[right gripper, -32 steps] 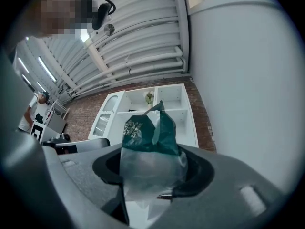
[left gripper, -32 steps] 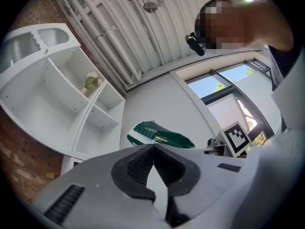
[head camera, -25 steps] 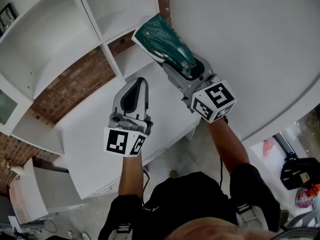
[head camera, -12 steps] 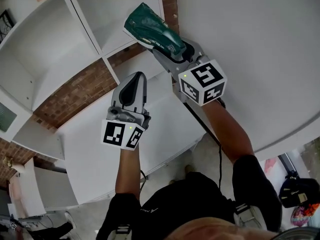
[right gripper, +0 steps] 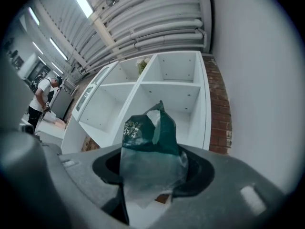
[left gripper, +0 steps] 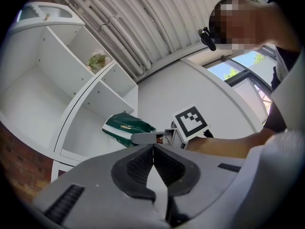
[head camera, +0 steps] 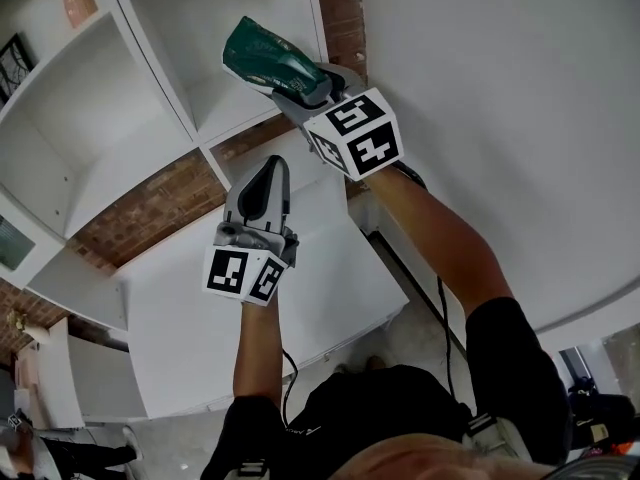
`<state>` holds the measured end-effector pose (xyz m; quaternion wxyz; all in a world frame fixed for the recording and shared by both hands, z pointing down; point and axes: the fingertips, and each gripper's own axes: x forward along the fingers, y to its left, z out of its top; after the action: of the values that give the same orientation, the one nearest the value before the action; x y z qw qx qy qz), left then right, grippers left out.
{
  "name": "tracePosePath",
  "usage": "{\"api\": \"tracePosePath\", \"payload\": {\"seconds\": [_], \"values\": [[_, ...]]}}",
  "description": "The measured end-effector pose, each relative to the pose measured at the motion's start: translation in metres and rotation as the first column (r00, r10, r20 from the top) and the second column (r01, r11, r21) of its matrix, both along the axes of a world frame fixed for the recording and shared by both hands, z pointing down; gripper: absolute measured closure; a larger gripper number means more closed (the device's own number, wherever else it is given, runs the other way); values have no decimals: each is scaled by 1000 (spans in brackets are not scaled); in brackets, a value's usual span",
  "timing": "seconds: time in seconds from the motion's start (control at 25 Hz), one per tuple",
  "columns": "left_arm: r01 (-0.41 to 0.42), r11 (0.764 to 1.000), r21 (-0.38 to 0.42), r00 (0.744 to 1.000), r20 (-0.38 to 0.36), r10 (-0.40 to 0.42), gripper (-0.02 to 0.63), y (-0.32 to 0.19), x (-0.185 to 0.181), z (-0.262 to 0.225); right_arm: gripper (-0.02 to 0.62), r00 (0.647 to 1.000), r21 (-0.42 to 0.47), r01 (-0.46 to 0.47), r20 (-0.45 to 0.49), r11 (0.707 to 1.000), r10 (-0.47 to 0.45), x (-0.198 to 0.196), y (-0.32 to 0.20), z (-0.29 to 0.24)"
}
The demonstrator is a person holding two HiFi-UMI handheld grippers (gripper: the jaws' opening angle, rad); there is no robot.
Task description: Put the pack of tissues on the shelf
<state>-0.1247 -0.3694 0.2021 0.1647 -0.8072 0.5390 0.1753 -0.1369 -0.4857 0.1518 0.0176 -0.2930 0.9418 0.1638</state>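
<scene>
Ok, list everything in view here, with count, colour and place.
pack of tissues: one, dark green, in the right gripper, in front of the shelf unit
shelf unit: one, white, against the wall
brick wall: one, red-brown, behind the shelf unit
counter: one, white, below the shelf unit
plant: one, green, upper compartment
bystander: one, white shirt, far background
left gripper: one, grey, jaws together, empty
right gripper: one, grey, shut on the pack
</scene>
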Motion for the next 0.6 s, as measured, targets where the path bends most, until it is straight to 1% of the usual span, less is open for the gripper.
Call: {"api": "tracePosePath", "payload": {"seconds": [0.16, 0.32, 0.6], "values": [[-7, 1000, 3, 1000, 3, 7, 606, -5, -15, -3, 353, 995, -28, -54, -80, 998, 52, -25, -29, 3], [-15, 1000, 10, 1000, -6, 15, 606, -7, -30, -5, 351, 984, -64, -107, -153, 992, 96, -45, -55, 2], [-32, 999, 15, 999, -22, 32, 606, -12, -47, 0, 347, 939, -46, -204, -290, 978, 183, -70, -87, 3]]}}
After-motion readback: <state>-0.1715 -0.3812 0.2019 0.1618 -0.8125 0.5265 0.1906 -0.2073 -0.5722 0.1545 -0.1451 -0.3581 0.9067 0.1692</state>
